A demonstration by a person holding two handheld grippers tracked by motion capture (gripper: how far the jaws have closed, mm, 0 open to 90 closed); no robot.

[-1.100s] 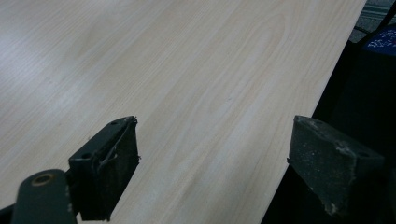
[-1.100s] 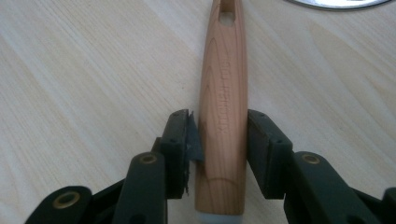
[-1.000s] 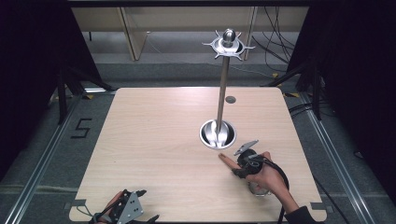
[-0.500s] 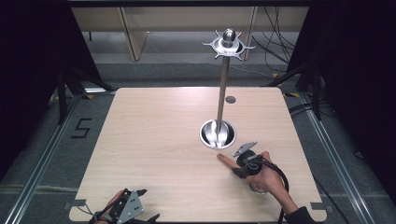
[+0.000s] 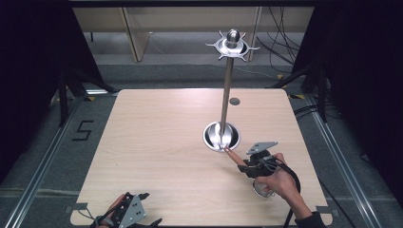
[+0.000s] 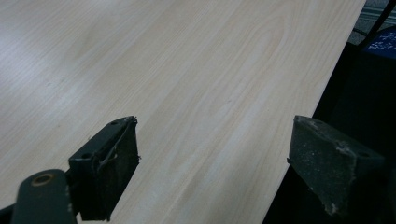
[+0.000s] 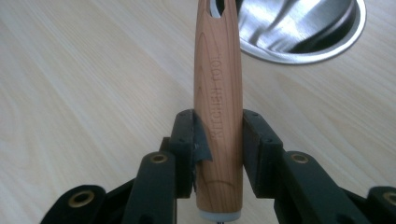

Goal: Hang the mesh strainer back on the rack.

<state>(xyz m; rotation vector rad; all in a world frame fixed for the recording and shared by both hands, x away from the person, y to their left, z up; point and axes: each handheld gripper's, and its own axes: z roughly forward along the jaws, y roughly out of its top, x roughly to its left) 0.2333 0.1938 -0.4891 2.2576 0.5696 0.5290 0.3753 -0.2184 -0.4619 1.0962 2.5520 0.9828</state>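
Observation:
My right gripper [image 7: 218,126] is shut on the wooden handle [image 7: 218,70] of a kitchen tool, low down near where the wood ends. In the high view this gripper [image 5: 249,166] is at the table's front right, and the handle's tip [image 5: 234,156] points at the round steel base [image 5: 209,137] of a utensil stand. The tool's round metal head [image 5: 260,188] shows beneath the hand. A steel pole [image 5: 227,95] rises from the base to a ring of hooks [image 5: 233,45]. My left gripper [image 5: 135,197] rests at the front left edge, open with nothing between its jaws [image 6: 215,172].
The wooden table [image 5: 161,142] has a small dark round mark [image 5: 235,101] behind the stand. The table's edge [image 6: 303,107] runs close by my left gripper, with dark floor beyond. Cables lie on the floor at the far right [image 5: 304,111].
The right hand has shifted slightly, bringing the handle's tip a little nearer the stand's base. The left gripper has not moved.

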